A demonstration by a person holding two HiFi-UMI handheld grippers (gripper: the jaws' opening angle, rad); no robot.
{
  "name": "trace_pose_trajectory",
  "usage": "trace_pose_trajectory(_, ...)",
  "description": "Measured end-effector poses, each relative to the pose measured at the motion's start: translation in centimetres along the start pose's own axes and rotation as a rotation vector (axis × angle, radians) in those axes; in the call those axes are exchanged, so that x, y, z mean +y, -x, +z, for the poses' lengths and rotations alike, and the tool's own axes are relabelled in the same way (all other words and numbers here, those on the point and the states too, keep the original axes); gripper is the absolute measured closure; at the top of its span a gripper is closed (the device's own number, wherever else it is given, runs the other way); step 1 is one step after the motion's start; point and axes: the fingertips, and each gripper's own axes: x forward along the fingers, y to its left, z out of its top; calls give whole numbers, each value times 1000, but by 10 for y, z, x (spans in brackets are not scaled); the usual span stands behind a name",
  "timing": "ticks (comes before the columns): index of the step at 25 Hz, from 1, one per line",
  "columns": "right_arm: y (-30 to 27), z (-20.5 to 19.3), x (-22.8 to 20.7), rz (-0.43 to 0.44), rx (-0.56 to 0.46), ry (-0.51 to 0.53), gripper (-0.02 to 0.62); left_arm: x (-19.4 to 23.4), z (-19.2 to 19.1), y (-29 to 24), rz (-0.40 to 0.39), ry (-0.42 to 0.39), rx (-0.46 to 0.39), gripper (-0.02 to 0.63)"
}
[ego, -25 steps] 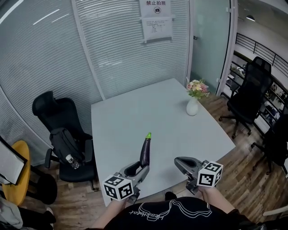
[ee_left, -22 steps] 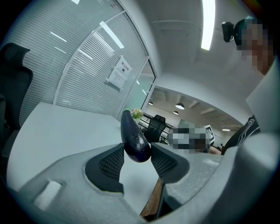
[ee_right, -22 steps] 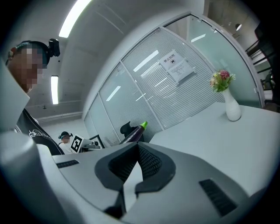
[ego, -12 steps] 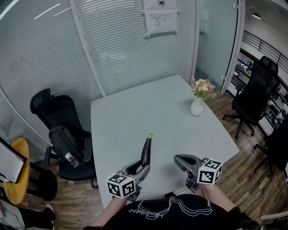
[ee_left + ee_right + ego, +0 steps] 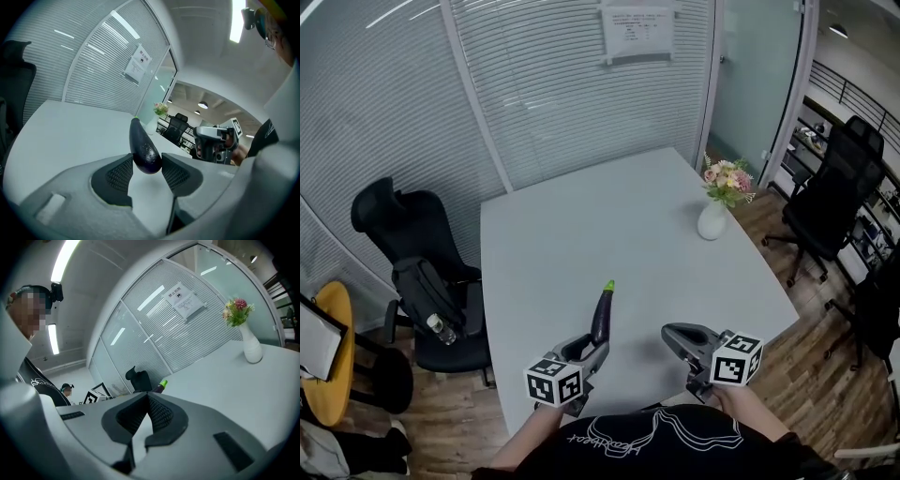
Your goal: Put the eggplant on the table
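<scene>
The left gripper (image 5: pixel 596 343) is clamped on the fat, rounded end of a glossy dark purple eggplant (image 5: pixel 143 146), its ribbed black pads (image 5: pixel 121 174) pressing on both sides. The eggplant slants away from the person, green stem tip farthest out, over the near part of the pale grey table (image 5: pixel 572 225). Just beside it, the right gripper (image 5: pixel 147 404) has its jaws drawn together on nothing. Farther across the table stands a white vase of flowers (image 5: pixel 713 217).
</scene>
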Motion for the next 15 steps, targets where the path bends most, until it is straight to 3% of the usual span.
trace_pose_trajectory(9,5,-12,-27,-29,9,-47,586,22,-24,-33,55,-47,82,413)
trace_pose_trajectory(15,11,-17,-45,-56,17,-74,586,35,-45,-55,71,-35,145,413)
